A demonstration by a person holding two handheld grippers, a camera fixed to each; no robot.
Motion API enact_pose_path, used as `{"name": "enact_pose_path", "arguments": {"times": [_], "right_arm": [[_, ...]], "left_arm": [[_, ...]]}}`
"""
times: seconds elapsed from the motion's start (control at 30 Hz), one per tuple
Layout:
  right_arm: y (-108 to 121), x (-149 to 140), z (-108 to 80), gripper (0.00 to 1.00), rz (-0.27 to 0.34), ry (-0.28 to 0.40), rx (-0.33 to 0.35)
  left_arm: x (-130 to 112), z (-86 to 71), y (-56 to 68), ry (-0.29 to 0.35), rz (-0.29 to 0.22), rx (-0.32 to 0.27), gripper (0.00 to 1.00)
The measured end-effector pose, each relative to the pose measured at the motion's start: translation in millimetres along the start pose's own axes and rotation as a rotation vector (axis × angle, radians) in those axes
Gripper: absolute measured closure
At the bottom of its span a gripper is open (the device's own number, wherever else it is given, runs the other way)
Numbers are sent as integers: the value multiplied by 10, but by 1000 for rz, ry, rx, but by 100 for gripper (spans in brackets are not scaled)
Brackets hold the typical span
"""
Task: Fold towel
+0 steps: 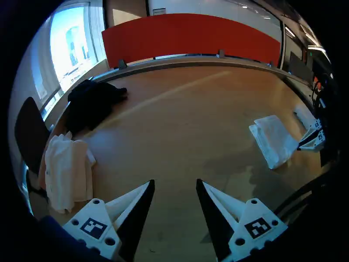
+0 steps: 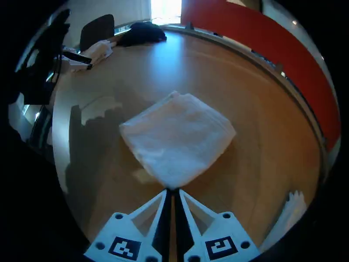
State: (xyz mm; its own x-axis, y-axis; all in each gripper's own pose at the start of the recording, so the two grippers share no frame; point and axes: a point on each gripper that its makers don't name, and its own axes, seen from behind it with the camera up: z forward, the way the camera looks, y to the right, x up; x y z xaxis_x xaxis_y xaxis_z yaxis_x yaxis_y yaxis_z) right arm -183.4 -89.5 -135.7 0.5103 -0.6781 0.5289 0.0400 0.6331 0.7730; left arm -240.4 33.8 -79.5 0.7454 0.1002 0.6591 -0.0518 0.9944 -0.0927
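Closest in the right gripper view, the right hand-held gripper [image 2: 173, 191] has its fingers drawn together with only a slit between them. The tips sit at the near corner of the folded white towel [image 2: 176, 137]; whether they pinch any cloth I cannot tell. That towel lies flat on the wooden table [image 2: 244, 87], a square turned corner-on. In the left gripper view the left hand-held gripper [image 1: 174, 181] hovers over bare table, well apart from the towel, fingers spread and holding nothing. Beyond the towel, at the table's far end, lie a heap of white cloths [image 2: 98, 50] and a black garment [image 2: 141, 32], with a dark chair [image 2: 98, 26] behind them. A red panel [image 2: 279, 52] runs along the table edge past the towel.
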Motion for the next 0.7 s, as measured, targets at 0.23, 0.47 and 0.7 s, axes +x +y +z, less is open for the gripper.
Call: {"name": "enact_pose_path", "arguments": {"times": [0.23, 0.47, 0.7], "right_arm": [[117, 432, -210, 95, -52, 86, -40], [250, 948, -467, 95, -88, 178, -76], [354, 1427, -739, 95, -98, 274, -95]], "left_arm": [[43, -13, 2, 11, -4, 1, 30], [86, -32, 22, 23, -6, -1, 31], [123, -51, 28, 34, -5, -1, 31]]}}
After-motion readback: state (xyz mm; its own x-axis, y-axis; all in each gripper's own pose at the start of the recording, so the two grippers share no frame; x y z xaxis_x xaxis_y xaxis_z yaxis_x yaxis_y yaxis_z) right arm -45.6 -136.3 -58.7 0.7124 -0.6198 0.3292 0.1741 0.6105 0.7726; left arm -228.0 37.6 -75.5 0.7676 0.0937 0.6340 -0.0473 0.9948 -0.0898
